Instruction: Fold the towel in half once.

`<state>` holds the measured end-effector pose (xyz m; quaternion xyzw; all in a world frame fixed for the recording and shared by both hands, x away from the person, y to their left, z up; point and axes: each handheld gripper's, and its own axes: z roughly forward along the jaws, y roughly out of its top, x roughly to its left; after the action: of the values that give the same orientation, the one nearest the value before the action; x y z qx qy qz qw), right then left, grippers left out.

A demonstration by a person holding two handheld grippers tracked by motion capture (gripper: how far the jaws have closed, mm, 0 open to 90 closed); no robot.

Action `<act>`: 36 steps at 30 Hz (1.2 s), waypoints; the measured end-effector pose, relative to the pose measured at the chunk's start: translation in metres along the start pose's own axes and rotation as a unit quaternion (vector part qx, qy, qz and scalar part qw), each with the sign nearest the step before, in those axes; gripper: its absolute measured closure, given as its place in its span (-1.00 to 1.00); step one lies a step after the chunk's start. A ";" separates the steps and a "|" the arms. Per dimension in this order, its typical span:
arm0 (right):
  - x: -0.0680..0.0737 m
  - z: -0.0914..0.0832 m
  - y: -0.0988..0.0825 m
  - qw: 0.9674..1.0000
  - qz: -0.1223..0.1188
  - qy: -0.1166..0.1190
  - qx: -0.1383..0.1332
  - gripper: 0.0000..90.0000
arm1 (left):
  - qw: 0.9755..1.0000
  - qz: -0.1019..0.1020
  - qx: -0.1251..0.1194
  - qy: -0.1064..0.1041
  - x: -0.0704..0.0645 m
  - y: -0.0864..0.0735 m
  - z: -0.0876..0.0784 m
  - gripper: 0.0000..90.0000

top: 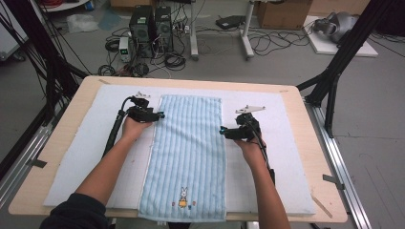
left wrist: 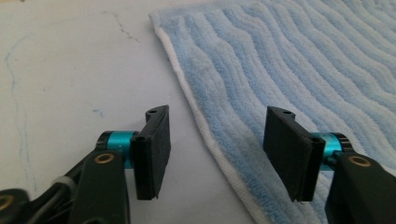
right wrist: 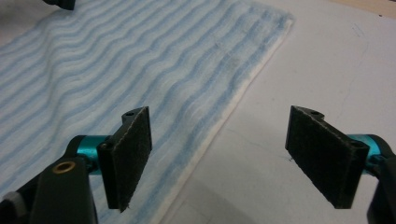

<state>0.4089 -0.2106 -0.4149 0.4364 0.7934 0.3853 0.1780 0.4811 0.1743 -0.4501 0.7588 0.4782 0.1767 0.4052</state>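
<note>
High view is showing a pale blue striped terry towel point(top: 188, 157) lying flat and fully spread on a white padded mat point(top: 282, 157) that is covering the light wooden table point(top: 315, 143). A small rabbit embroidery point(top: 183, 197) is sitting near the towel's 6 o'clock end. No fold is showing anywhere in the cloth, so the work is looking barely begun: both grippers are only arriving at the two long edges, and the lifting and folding are, as I judge it, all left to do.

At the towel's 10 o'clock edge the left gripper point(top: 160, 115) is hovering with its jaws partly spread. Left gripper view is showing the left gripper point(left wrist: 217, 149) straddling the white hem, one pad point(left wrist: 154, 149) over the bare mat and the other over the terry, neither pressing on the cloth, so it is holding nothing.

At the 3 o'clock edge the right gripper point(top: 222, 130) is pointing inward at the hem. Right gripper view is showing the right gripper point(right wrist: 224, 154) standing wide, one pad point(right wrist: 130, 154) above the stripes, the other above the mat, and gripping nothing.

No container is standing on the table; the only box-like things are a cardboard box point(top: 284, 13) and two black computer towers point(top: 150, 24) on the floor at 12 o'clock, and their contents cannot be told.
</note>
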 end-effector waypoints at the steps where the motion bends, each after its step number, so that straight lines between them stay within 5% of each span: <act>1: -0.001 0.003 0.002 1.000 0.005 -0.001 0.007 -0.44 | 1.000 0.006 0.000 0.004 -0.001 0.000 0.000 -0.03; 5: -0.008 0.017 0.016 1.000 0.012 -0.006 0.021 -0.29 | 1.000 0.010 -0.003 0.012 0.001 0.000 0.000 0.20; 8: -0.008 0.030 0.025 0.999 0.017 -0.010 0.029 -0.20 | 1.000 0.001 -0.006 0.002 0.002 -0.001 0.000 0.38; 11: -0.002 0.044 0.031 0.999 0.008 -0.020 0.048 -0.11 | 1.000 0.013 -0.006 -0.005 -0.001 0.000 0.000 0.53; 15: -0.003 0.057 0.029 0.998 0.025 -0.035 0.052 -0.03 | 0.999 0.030 -0.003 -0.012 -0.005 -0.001 0.001 0.88; 18: -0.004 0.067 0.025 0.997 0.026 -0.032 0.066 0.11 | 0.999 0.033 -0.004 -0.018 -0.005 -0.001 0.001 0.92; 22: -0.001 0.068 0.026 0.998 0.019 -0.031 0.059 0.88 | 0.999 -0.003 -0.015 -0.029 0.001 -0.001 0.000 0.94; 26: -0.002 0.070 0.027 0.998 0.014 -0.044 0.048 0.91 | 0.998 -0.034 -0.035 -0.032 0.005 0.001 0.001 0.94; 30: -0.003 0.065 0.029 0.998 0.024 -0.055 0.008 0.92 | 0.996 -0.060 -0.054 -0.044 0.009 0.002 -0.001 0.94; 36: -0.003 0.060 0.029 0.999 0.026 -0.035 0.006 0.92 | 0.993 -0.066 -0.061 -0.080 0.013 0.003 -0.011 0.94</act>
<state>0.4637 -0.1768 -0.4308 0.4709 0.7774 0.3693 0.1934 0.4827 0.1900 -0.4426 0.7110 0.4822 0.1170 0.4983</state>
